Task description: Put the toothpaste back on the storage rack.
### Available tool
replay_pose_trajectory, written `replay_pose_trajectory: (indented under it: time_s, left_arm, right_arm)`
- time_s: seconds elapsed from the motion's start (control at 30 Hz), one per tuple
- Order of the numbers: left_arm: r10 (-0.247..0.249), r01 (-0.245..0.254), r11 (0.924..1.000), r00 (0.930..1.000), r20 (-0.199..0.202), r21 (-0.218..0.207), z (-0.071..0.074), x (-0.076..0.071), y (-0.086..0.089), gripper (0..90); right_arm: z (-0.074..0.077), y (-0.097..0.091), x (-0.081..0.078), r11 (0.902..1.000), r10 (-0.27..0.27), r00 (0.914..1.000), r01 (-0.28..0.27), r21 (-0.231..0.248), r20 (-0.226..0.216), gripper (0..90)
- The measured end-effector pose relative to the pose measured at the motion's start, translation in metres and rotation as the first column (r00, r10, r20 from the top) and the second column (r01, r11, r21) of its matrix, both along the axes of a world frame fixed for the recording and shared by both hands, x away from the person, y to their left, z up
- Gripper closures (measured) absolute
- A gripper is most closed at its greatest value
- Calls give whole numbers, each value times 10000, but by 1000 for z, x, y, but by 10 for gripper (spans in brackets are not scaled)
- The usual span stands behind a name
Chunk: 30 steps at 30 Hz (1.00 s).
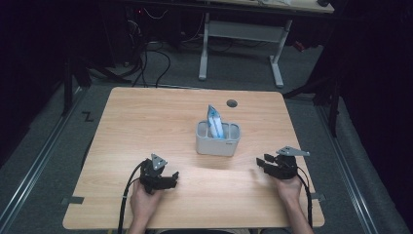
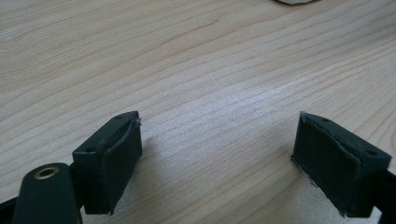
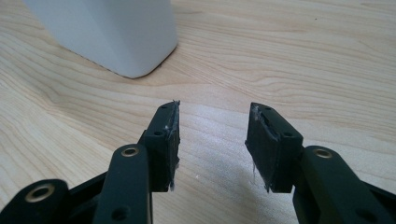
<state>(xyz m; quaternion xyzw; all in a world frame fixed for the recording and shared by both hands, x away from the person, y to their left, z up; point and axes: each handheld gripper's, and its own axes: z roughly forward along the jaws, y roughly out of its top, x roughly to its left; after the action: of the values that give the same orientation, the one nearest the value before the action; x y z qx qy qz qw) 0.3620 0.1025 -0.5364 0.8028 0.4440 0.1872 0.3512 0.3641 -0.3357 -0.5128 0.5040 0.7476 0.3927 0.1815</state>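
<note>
A: High view. The pale grey rounded plastic holder (image 1: 217, 139) stands upright near the middle of the light wooden table (image 1: 146, 117). A blue-and-white soft packet (image 1: 215, 120) stands in its left compartment, the top poking above the rim toward 12 o'clock. The left gripper (image 1: 171, 177) sits at about 8 o'clock from the holder, the right gripper (image 1: 260, 163) at about 4 o'clock. Both are well apart from the holder.

B: Jaw state?

A: Left gripper view. The jaws stand wide apart with bare wood grain between the pads (image 2: 116, 161). A pale rim (image 2: 294, 1) clips the frame at 1 o'clock; I cannot tell what it is.

B: And the other?

A: Right gripper view. The jaws are parted about halfway with nothing between them. The holder's rounded corner (image 3: 135, 56) lies near, at 11 o'clock.

B: Handling notes?

A: My judgement: the packet looks light, thin and floppy, probably with a slick film, so it could crumple or slip. Pinch the exposed top edge squarely and lift it straight up. The holder looks stiff and light, and it may drag along, so the other gripper could steady its wall.
</note>
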Motion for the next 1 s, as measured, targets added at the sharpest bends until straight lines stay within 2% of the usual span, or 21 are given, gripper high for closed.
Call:
replay_pose_trajectory:
  time_s: [0.4,0.53,1.0]
  left_arm:
    - [0,0,10000,10000,-1,2,0,0,0,157]
    - [2,-2,10000,10000,-1,-1,0,0,0,158]
    - [1,-1,10000,10000,-2,1,0,0,0,158]
  right_arm:
    - [-7,2,4,9995,-84,9998,79,-315,-168,532]
    - [-10,5,6,9965,-120,9998,105,-830,-170,508]
    - [-14,0,11,9937,-344,9988,304,-1082,-346,476]
